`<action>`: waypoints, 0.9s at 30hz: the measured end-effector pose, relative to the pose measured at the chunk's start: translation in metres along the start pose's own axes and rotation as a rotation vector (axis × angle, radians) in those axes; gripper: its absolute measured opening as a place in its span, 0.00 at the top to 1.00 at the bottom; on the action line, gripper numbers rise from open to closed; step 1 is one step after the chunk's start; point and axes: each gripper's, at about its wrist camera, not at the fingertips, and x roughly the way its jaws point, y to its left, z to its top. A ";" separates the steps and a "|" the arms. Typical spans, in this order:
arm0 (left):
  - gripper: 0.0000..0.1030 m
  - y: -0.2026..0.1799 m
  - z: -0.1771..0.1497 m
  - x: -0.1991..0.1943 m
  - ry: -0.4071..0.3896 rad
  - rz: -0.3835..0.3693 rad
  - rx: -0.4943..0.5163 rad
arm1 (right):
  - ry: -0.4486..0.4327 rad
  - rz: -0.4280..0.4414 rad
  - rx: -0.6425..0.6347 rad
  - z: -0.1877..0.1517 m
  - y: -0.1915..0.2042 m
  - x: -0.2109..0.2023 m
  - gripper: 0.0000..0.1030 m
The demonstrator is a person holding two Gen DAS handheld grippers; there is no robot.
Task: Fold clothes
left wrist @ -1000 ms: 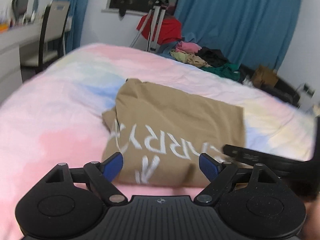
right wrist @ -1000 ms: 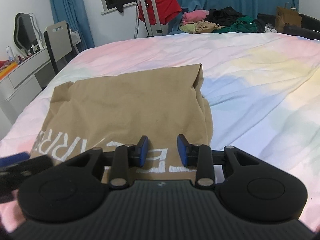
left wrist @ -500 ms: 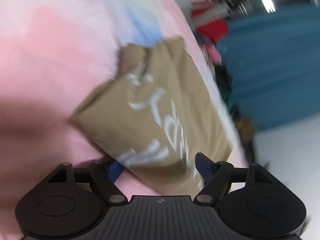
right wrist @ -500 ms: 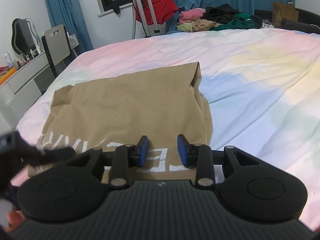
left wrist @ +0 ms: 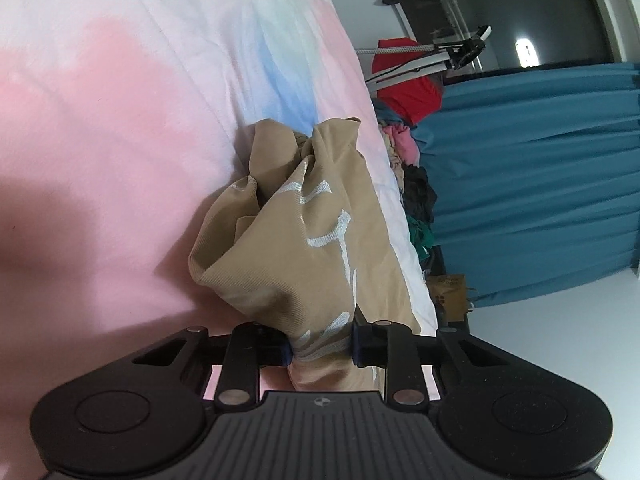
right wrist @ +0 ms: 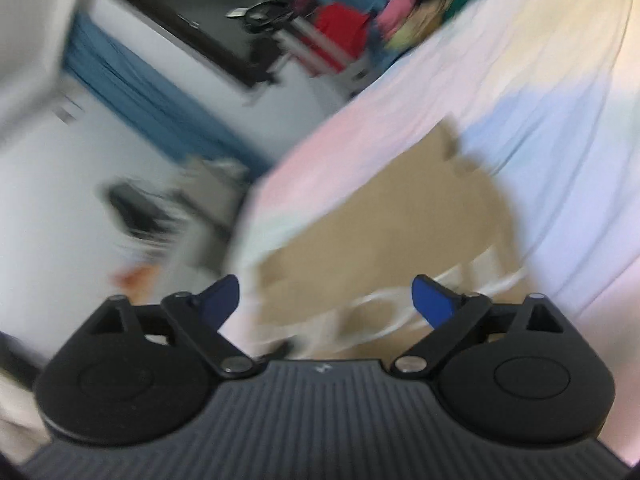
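Observation:
A folded tan shirt with white lettering (left wrist: 304,240) lies on a pastel pink, blue and white bedspread (left wrist: 100,120). My left gripper (left wrist: 322,346) is rolled on its side and shut on the shirt's near edge, and the cloth bunches up between the blue pads. In the blurred right wrist view the same shirt (right wrist: 400,240) lies ahead. My right gripper (right wrist: 326,292) is tilted, with its jaws wide open and empty just above the shirt's lettered near edge.
Beyond the bed are a pile of mixed clothes (left wrist: 412,184), a red garment on a tripod stand (left wrist: 408,80), teal curtains (left wrist: 540,184) and a dark window (left wrist: 500,12). A blurred desk and chair (right wrist: 168,216) stand left of the bed.
My left gripper has rolled sideways and shut on the shirt's near edge, bunching it. My right gripper has opened wide from nearly closed and swung into a tilt, blurring its view.

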 end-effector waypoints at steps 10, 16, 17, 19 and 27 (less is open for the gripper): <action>0.75 0.001 0.004 0.002 -0.021 -0.014 0.000 | 0.214 0.097 0.374 -0.024 -0.049 0.050 0.07; 0.76 -0.004 0.005 0.001 -0.038 -0.053 0.009 | 0.223 0.100 0.510 -0.031 -0.067 0.060 0.09; 0.76 -0.004 0.005 0.001 -0.038 -0.055 0.009 | 0.203 0.104 0.535 -0.032 -0.070 0.058 0.09; 0.76 -0.004 0.006 0.001 -0.038 -0.062 0.001 | 0.127 0.101 0.594 -0.029 -0.079 0.050 0.11; 0.76 -0.018 0.007 0.002 -0.049 -0.072 0.070 | -0.058 -0.054 0.514 -0.016 -0.079 0.024 0.64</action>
